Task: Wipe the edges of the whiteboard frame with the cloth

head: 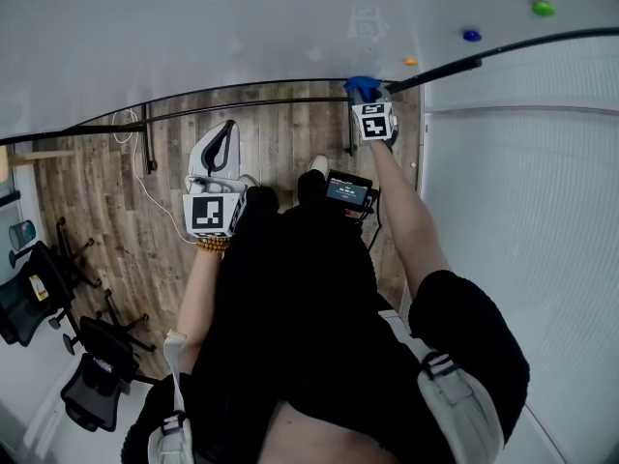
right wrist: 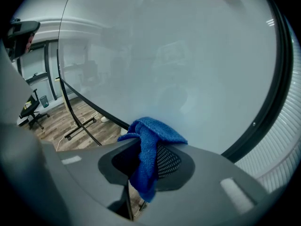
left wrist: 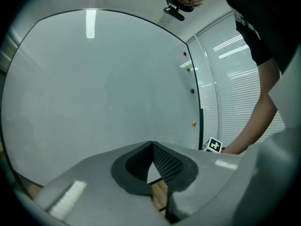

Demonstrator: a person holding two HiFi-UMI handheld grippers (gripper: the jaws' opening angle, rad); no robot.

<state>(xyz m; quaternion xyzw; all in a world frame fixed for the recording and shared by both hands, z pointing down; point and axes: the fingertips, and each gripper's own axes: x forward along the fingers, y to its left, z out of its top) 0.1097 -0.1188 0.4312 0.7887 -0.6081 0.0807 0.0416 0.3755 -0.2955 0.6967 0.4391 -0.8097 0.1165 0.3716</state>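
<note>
- The cloth [right wrist: 148, 147] sits between the jaws of the right hand-held gripper [right wrist: 146, 161], at the lower edge of the whiteboard frame [right wrist: 103, 110], near its corner.
- The whiteboard [left wrist: 94, 88] stands straight ahead of the left hand-held gripper [left wrist: 153, 166].
- The magnets [head: 471, 36] sit on the whiteboard, beyond the right hand-held gripper and to its right.
- The office chairs [head: 92, 375] stand on the floor [head: 97, 201], to the left of the left hand-held gripper.

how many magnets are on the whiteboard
4, in a column near the right edge of the whiteboard: red magnet top, then green magnet, blue magnet, orange magnet lowest. More may be hidden.

Blue cloth [right wrist: 149, 147], white whiteboard [head: 193, 37], black frame [head: 445, 71]
A green magnet [head: 544, 8], blue magnet [head: 471, 36] and orange magnet [head: 410, 62]; the floor [head: 106, 211] shows brown wood-plank grain.
</note>
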